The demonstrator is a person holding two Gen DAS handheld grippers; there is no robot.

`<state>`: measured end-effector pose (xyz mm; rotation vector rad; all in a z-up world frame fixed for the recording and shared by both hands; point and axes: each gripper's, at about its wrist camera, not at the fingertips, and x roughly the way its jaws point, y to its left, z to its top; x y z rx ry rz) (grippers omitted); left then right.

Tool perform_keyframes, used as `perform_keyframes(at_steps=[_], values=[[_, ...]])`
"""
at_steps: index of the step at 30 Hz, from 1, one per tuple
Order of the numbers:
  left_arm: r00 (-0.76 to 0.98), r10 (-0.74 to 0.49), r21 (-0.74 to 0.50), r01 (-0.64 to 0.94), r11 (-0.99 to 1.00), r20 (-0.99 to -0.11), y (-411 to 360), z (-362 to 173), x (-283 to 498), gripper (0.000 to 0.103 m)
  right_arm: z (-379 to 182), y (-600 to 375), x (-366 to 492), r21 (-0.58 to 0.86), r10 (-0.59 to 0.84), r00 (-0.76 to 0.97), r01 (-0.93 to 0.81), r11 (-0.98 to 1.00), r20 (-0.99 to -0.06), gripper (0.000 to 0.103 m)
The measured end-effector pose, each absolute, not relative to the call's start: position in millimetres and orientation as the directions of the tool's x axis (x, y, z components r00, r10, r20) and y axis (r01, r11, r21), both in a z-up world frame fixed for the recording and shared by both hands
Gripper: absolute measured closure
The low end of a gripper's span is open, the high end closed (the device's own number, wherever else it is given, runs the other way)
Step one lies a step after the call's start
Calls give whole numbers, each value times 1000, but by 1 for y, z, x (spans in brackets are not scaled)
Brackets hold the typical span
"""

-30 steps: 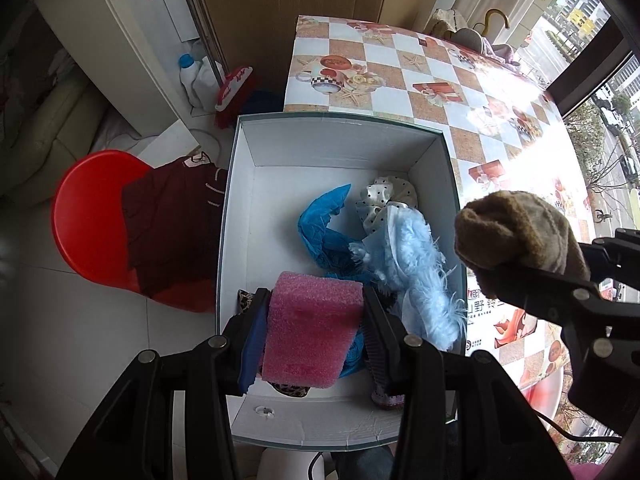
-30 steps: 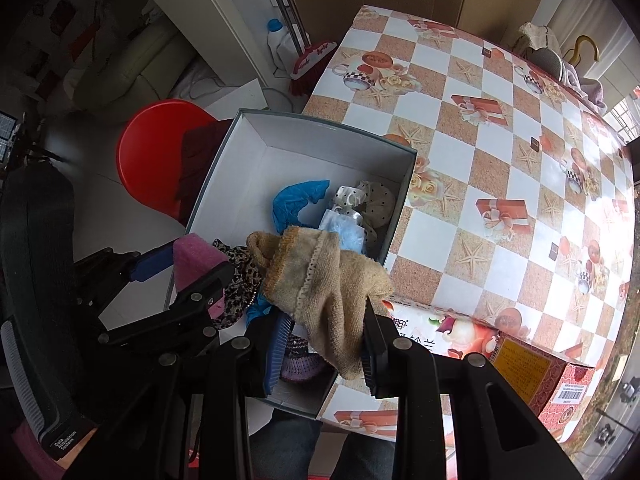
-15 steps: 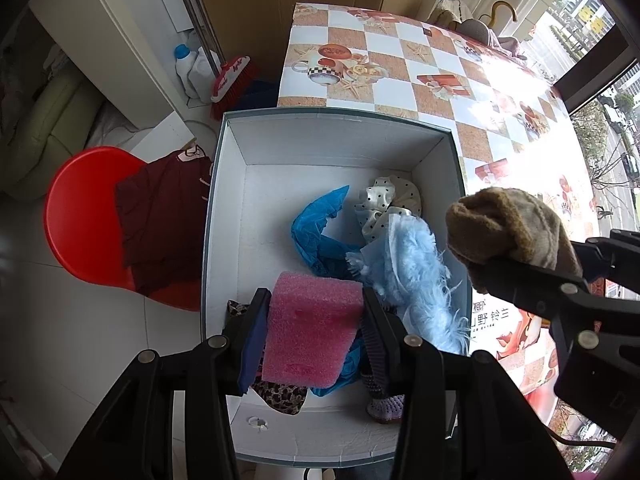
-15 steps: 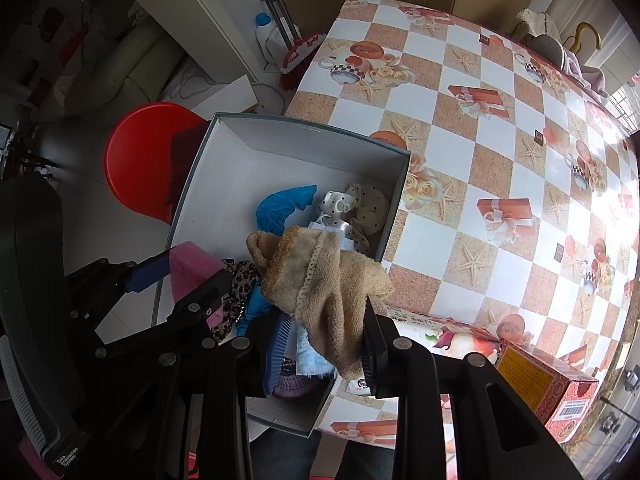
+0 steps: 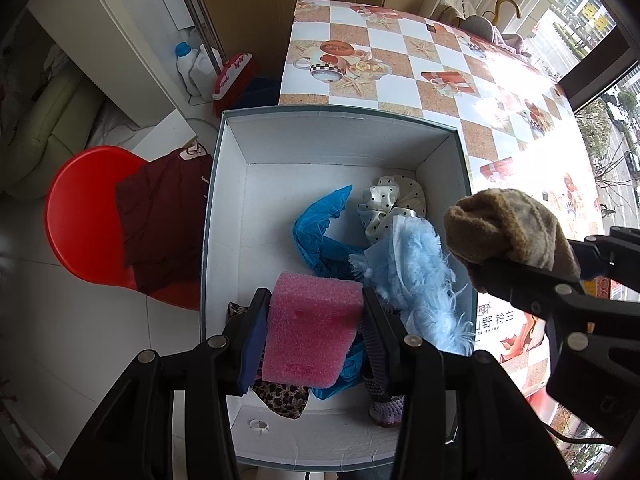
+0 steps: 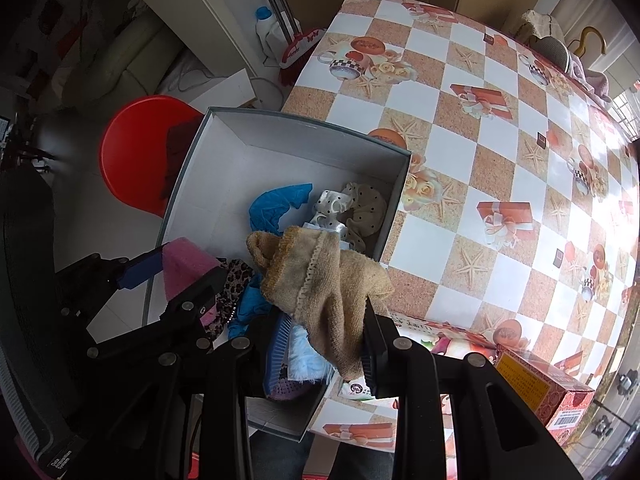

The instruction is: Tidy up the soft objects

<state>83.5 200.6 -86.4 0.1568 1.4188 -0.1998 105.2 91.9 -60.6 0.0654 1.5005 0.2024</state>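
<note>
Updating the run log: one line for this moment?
left gripper: shut on pink foam | right gripper: shut on tan sock | both above box

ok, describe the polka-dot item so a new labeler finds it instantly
Start at the open white box on the near corner of the checkered table. Look in its far right corner, beside the blue cloth and behind the fluffy light-blue piece. The polka-dot fabric is the only cream, black-spotted, ruffled item there.
</note>
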Motion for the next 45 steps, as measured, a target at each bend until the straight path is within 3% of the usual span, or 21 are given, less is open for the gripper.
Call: perform_keyframes(at_steps=[34, 37, 38, 41, 45], values=[[131, -37, -6, 229, 973, -991, 200, -93, 82, 55, -70, 91, 110, 152, 158, 42, -107, 982, -987, 70], [161, -34, 1, 215, 977, -986, 202, -89, 83, 51, -72, 91, 112, 165, 170, 35, -107, 980, -985, 70], [171, -24, 12, 207, 978, -985, 203, -88, 83, 43, -72, 91, 112, 167, 172, 34, -108, 980, -984, 69], [211, 36, 77, 190, 979, -977, 205, -83, 84, 28, -70, 89, 110, 165, 170, 40, -108, 980, -985, 42], [254, 136, 185, 182, 966, -958, 205, -78, 84, 24, -64, 92, 110, 149, 157, 51, -128, 981, -986, 35]])
